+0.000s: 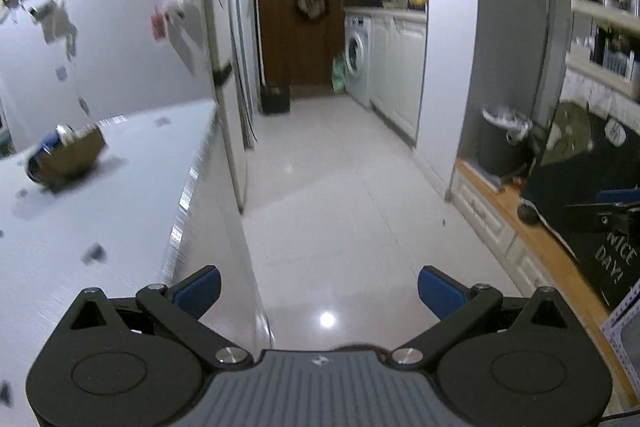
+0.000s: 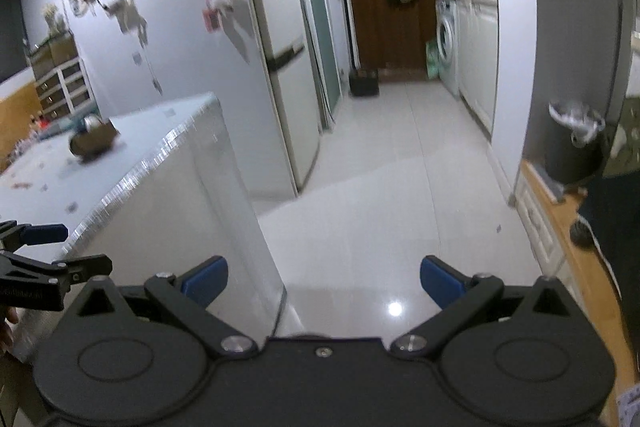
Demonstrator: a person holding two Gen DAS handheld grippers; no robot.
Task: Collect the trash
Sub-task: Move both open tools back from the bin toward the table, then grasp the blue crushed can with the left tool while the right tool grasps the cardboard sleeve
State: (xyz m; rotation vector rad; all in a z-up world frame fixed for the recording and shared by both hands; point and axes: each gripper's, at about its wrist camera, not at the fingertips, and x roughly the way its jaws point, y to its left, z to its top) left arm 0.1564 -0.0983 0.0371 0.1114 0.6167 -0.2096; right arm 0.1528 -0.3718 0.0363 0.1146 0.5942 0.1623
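A brown cardboard piece with a blue can-like item (image 1: 66,157) lies on the white table (image 1: 132,195) at the left; it also shows in the right wrist view (image 2: 94,143). Small scraps (image 1: 94,253) dot the tabletop. A dark trash bin with a white liner (image 1: 502,143) stands at the right by the wall, also in the right wrist view (image 2: 574,147). My left gripper (image 1: 319,293) is open and empty over the table edge and floor. My right gripper (image 2: 324,285) is open and empty. The left gripper's blue fingers (image 2: 44,233) show at the left edge of the right wrist view.
A tiled hallway floor (image 1: 340,187) runs ahead to a brown door (image 1: 304,7). A fridge (image 2: 280,67) stands past the table. A washing machine (image 1: 358,55) and white cabinets line the right. A wooden-topped low cabinet (image 1: 532,239) runs along the right wall.
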